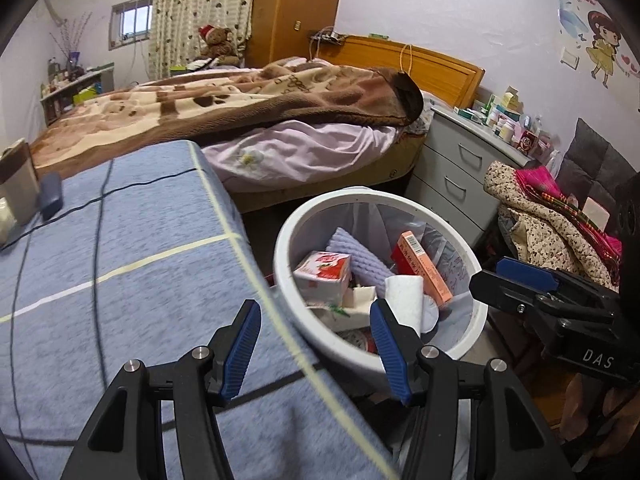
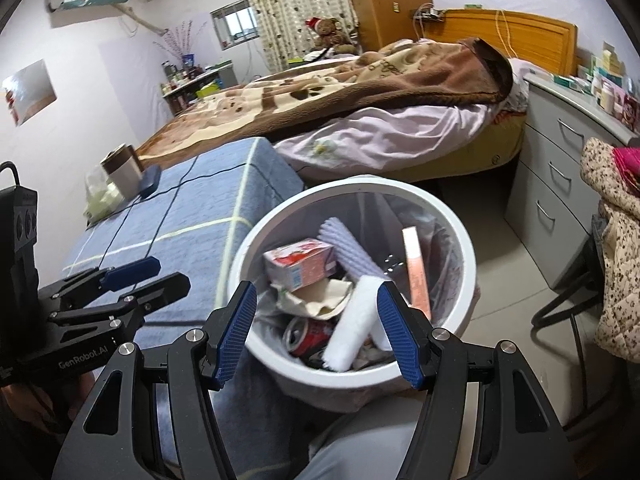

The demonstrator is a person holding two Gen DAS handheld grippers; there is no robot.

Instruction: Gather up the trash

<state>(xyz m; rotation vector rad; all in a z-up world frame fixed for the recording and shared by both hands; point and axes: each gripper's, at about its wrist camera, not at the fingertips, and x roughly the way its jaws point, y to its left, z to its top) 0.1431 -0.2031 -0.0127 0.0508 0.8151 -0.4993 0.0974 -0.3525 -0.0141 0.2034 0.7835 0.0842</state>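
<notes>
White bin [image 2: 466, 280] half hides a crushed can [image 2: 308, 334]; left tongs [image 1: 314, 356] and right tongs [image 2: 318, 330] spread, empty.

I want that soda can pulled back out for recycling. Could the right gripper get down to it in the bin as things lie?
Probably not cleanly. The right gripper is open above the bin, but the can lies low, wedged under crumpled paper and beside a white roll.

This is a lived-in home bedroom. A wooden bed [image 2: 400, 92] with a rumpled brown blanket [image 1: 248, 96] fills the middle, a teddy bear [image 2: 330, 32] sits by the patterned curtain [image 1: 200, 8], and a grey chest of drawers [image 1: 460, 176] crowded with small boxes and bottles stands beside the headboard. Cartoon stickers [image 1: 600, 40] decorate the wall, and clothes [image 1: 548, 216] lie heaped over a chair.
</notes>
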